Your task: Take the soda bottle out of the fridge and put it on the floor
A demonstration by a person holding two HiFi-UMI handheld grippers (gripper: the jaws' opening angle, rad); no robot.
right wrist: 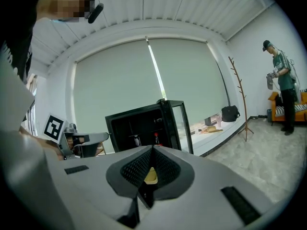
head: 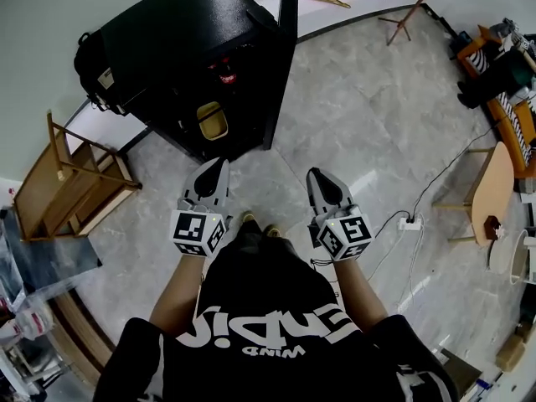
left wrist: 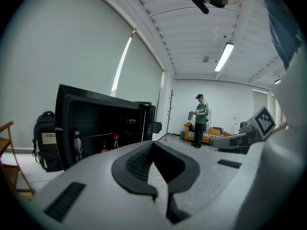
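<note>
Soda bottle (left wrist: 115, 143) red-capped, upright in fridge (head: 167, 32), left hand-held gripper (head: 216, 170) and right hand-held gripper (head: 318, 178) clenched, empty

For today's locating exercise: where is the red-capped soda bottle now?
The bottle sits inside the open black fridge, head view upper centre, above a yellow tub.

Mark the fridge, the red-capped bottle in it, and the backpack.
fridge (head: 184, 40), head view, top panel
red-capped bottle (left wrist: 115, 143), left gripper view, its body
backpack (left wrist: 45, 151), left gripper view, front below the label
</note>
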